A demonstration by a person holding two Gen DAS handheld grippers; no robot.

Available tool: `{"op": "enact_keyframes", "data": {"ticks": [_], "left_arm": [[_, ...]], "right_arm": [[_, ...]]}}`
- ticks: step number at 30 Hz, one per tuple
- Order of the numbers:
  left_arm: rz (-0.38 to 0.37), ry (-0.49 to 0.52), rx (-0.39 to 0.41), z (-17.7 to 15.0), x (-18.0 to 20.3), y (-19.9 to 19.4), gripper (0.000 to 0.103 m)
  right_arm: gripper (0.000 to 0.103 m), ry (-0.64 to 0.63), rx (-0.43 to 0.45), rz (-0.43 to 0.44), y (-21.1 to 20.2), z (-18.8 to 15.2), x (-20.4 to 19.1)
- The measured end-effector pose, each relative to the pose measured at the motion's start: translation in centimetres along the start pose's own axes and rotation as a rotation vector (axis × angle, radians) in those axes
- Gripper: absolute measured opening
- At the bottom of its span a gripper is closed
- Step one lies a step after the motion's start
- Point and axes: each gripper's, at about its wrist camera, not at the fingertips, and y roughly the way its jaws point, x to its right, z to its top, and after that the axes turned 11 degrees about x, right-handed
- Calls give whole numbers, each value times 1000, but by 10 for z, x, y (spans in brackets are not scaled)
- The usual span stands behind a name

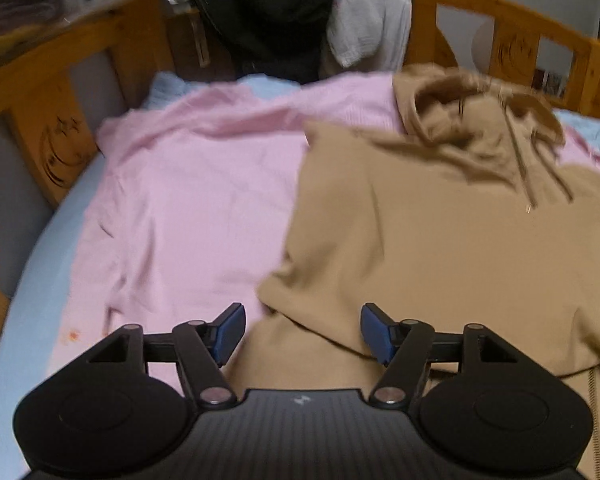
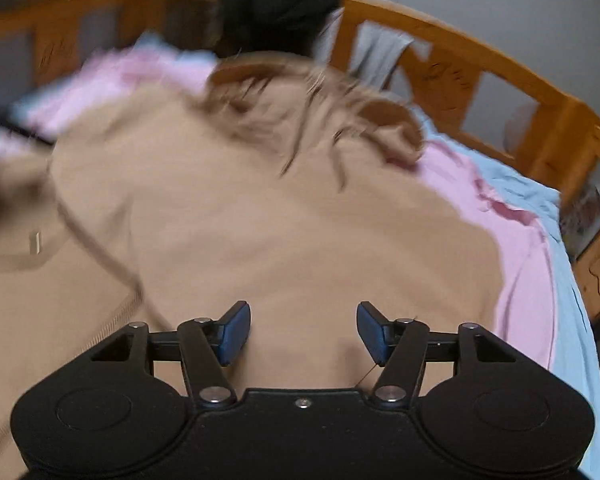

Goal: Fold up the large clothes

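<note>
A tan hoodie (image 1: 440,240) lies spread on a pink sheet (image 1: 188,184) on the bed, hood (image 1: 480,120) with drawstrings toward the far end. My left gripper (image 1: 302,332) is open and empty, just above the hoodie's left side where a sleeve lies folded over. In the right wrist view the hoodie (image 2: 280,220) fills the middle, blurred. My right gripper (image 2: 303,330) is open and empty, just above the hoodie's body.
A wooden bed frame (image 1: 500,28) rings the bed, also in the right wrist view (image 2: 480,80). Black clothes (image 1: 276,20) and a white garment (image 1: 364,28) are piled at the far end. A light blue sheet (image 2: 572,300) shows at the mattress edges.
</note>
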Motion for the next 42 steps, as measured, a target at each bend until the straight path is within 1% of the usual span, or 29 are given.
{"op": "enact_keyframes", "data": {"ticks": [1, 2, 3, 4, 6, 8, 9, 10, 11, 13, 14, 15, 16, 17, 19, 22, 24, 26, 27, 30, 32, 33, 34, 35, 36, 37, 40, 42], "left_arm": [[21, 18, -20, -4, 5, 8, 69], [43, 40, -21, -8, 9, 14, 72], [56, 57, -15, -11, 12, 16, 74], [62, 65, -12, -12, 13, 17, 74], [62, 51, -1, -11, 12, 13, 75], [59, 21, 17, -9, 8, 4, 76], [52, 0, 46, -8, 7, -3, 78], [42, -13, 78, -7, 8, -10, 84], [25, -20, 119, -5, 11, -17, 86], [-17, -6, 168, -1, 20, -23, 90], [-54, 12, 174, 1, 27, -23, 90], [-98, 33, 164, 4, 35, -22, 90], [-126, 42, 149, 6, 40, -21, 90], [-154, 42, 131, 7, 45, -20, 90], [-209, 24, 98, 8, 49, -18, 90], [-252, 8, 54, 5, 50, -19, 90], [-268, 25, 30, 4, 48, -19, 90], [-280, 54, 16, 2, 44, -23, 90], [-285, 72, 14, 2, 39, -26, 90], [-291, 125, 20, 1, 30, -35, 90], [-287, 130, 29, 1, 21, -40, 92], [-285, 121, 23, 1, 17, -40, 92], [-285, 109, 15, 2, 14, -40, 92], [-285, 92, 6, 2, 10, -39, 92], [-283, 79, 2, 2, 7, -38, 92], [-282, 69, 2, 4, 4, -37, 92], [-268, 31, 30, 9, -3, -37, 92], [-265, 8, 49, 13, -6, -37, 92]], "right_arm": [[61, -23, -27, -6, 6, -6, -5], [63, -39, -48, -3, 12, -13, -9], [69, -45, -48, -1, 15, -19, -10], [73, -35, -34, -5, 16, -23, -8], [72, 10, -36, 7, 15, -21, -2], [72, 75, 11, 29, 4, -14, 9], [74, 110, 48, 31, -2, -9, 17], [78, 147, 88, 26, -6, -2, 28], [79, 174, 116, 14, -7, 5, 36], [80, 228, 149, -23, 5, 24, 57], [80, 249, 160, -45, 15, 34, 67], [80, 273, 174, -68, 28, 45, 77], [79, 298, 177, -89, 45, 57, 88], [79, 324, 171, -103, 62, 67, 98], [74, 359, 155, -131, 98, 90, 115], [71, 385, 139, -205, 154, 121, 132], [71, 383, 120, -256, 185, 132, 139], [69, 385, 81, -305, 214, 138, 145], [66, 384, 69, -325, 226, 140, 146], [63, 387, 29, -389, 255, 142, 150], [55, 420, 9, -384, 265, 140, 153], [46, 431, 3, -384, 269, 140, 153], [31, 437, 7, -384, 270, 139, 152], [20, 437, 10, -383, 271, 138, 151], [3, 434, 13, -388, 270, 137, 150], [3, 426, 30, -394, 267, 136, 148], [2, 368, 137, -397, 243, 135, 137], [2, 266, 212, -396, 218, 133, 120]]}}
